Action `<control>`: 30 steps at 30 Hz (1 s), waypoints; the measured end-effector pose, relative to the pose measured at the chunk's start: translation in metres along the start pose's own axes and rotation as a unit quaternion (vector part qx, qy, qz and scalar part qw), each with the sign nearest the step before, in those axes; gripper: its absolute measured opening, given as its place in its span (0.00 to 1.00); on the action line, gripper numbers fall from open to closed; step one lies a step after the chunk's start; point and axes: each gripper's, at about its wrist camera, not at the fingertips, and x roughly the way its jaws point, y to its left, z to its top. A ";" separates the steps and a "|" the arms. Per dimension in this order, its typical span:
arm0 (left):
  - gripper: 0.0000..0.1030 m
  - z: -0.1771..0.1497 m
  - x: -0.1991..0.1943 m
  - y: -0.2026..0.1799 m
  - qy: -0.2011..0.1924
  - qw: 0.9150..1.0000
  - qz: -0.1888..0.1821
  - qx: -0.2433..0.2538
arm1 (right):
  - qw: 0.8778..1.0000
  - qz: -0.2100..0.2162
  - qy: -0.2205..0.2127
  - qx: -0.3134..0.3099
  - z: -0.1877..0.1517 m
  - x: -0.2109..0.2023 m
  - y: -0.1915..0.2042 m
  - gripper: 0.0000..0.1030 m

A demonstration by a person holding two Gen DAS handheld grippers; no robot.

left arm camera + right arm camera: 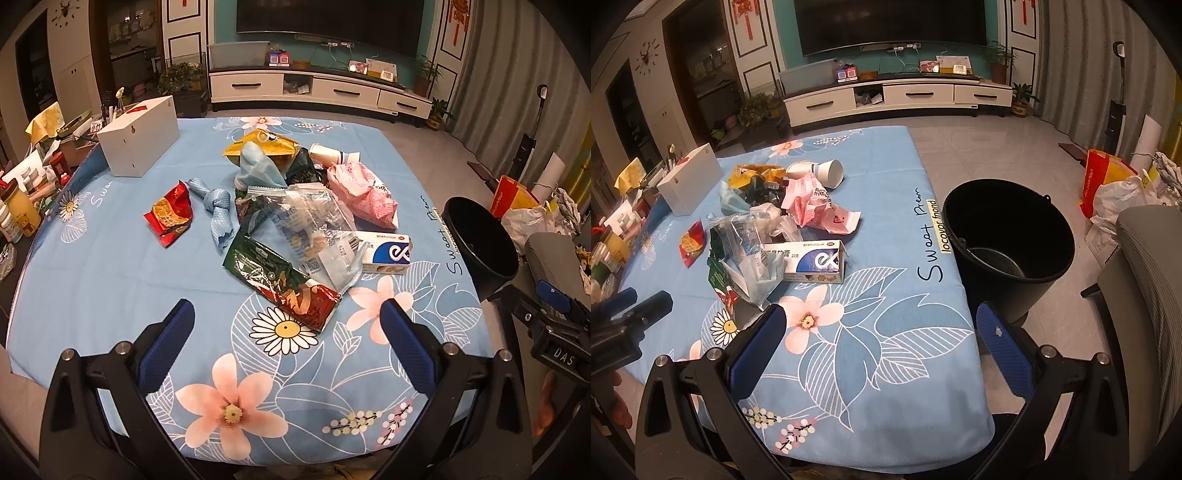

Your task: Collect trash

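A heap of trash lies mid-table on the blue flowered cloth (110,266): a green and red snack wrapper (280,280), a clear plastic bag (310,221), a white and blue box (388,253), a pink bag (364,192), a red packet (170,216), a knotted blue cloth (218,206), a yellow bag (266,146) and a paper cup (829,171). A black bucket (1008,240) stands on the floor off the table's right edge. My left gripper (286,314) hovers open just short of the green wrapper. My right gripper (881,319) is open over the table's near right corner, empty.
A white box (138,134) sits at the table's far left. Bottles and jars (18,214) crowd a side surface to the left. Bags (1115,192) lie on the floor to the right, beside a grey chair (1145,266). A TV cabinet (317,90) stands beyond.
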 end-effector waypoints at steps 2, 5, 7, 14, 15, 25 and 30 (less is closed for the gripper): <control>0.97 0.000 0.002 0.000 0.002 1.000 -0.001 0.001 | 1.000 0.000 0.003 0.000 0.000 0.003 0.000 0.98; 0.97 0.001 0.006 0.000 0.004 1.000 -0.002 0.000 | 1.000 0.001 0.006 -0.001 0.003 0.008 0.001 0.98; 0.97 0.002 0.008 0.000 0.005 1.000 -0.003 0.001 | 1.000 0.000 0.008 -0.002 0.005 0.010 0.002 0.98; 0.97 0.005 0.011 -0.002 0.003 1.000 -0.007 0.003 | 1.000 -0.003 0.001 0.000 0.008 0.011 0.002 0.98; 0.97 0.005 0.010 -0.002 0.002 1.000 -0.007 0.004 | 1.000 -0.003 0.002 0.001 0.009 0.011 0.002 0.98; 0.97 -0.011 0.021 0.028 0.005 0.998 -0.036 -0.060 | 0.992 0.124 0.000 -0.022 0.003 0.027 0.016 0.98; 0.97 -0.022 0.045 0.050 0.022 0.989 -0.073 -0.127 | 0.982 0.184 0.024 -0.034 0.004 0.059 0.035 0.98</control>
